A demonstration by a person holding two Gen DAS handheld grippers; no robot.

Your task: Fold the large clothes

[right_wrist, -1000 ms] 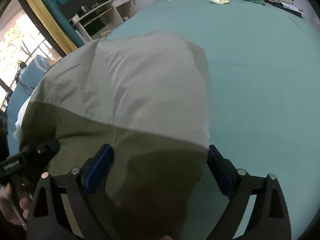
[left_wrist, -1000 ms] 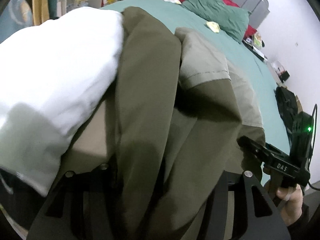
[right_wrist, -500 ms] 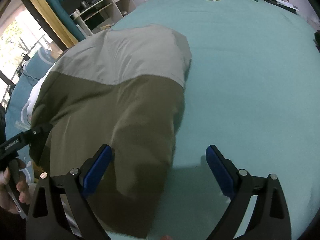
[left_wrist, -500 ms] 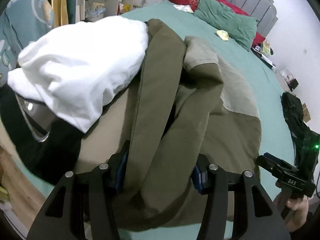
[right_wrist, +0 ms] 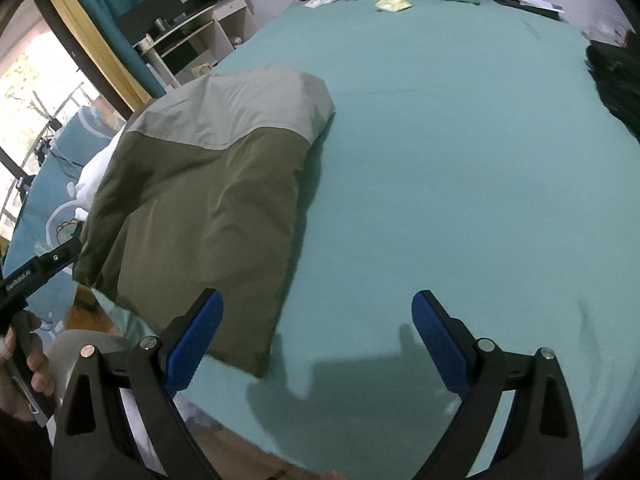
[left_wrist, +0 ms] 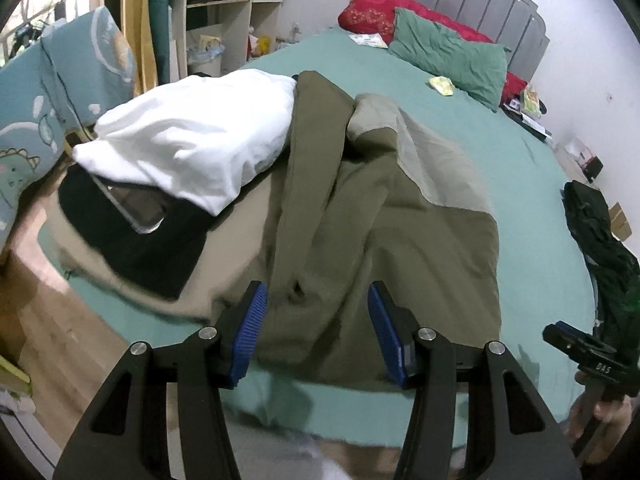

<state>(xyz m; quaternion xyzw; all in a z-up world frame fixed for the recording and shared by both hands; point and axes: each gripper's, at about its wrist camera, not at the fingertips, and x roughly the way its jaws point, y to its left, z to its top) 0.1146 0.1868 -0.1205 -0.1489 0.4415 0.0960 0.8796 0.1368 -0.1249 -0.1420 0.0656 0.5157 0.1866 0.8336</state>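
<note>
An olive and grey jacket (left_wrist: 384, 216) lies folded near the foot of the teal bed (left_wrist: 532, 208). In the right wrist view the jacket (right_wrist: 208, 200) shows a flat olive panel with a grey top. My left gripper (left_wrist: 316, 300) hovers above the jacket's near hem, open, its blue pads clear of the cloth. Over bare sheet to the right of the jacket, my right gripper (right_wrist: 318, 300) is wide open and holds nothing. A hand carries each gripper at the frame edges.
A white garment (left_wrist: 192, 136) and a black one (left_wrist: 132, 240) lie left of the jacket. A dark green garment (left_wrist: 600, 232) hangs at the bed's right side. Green pillow (left_wrist: 448, 56), red pillow (left_wrist: 372, 8), a desk (right_wrist: 188, 36) and wooden floor (left_wrist: 48, 320) surround the bed.
Both grippers have drawn back and upward from the jacket. The cloth that filled the space between their jaws now lies flat on the bed, free of both.
</note>
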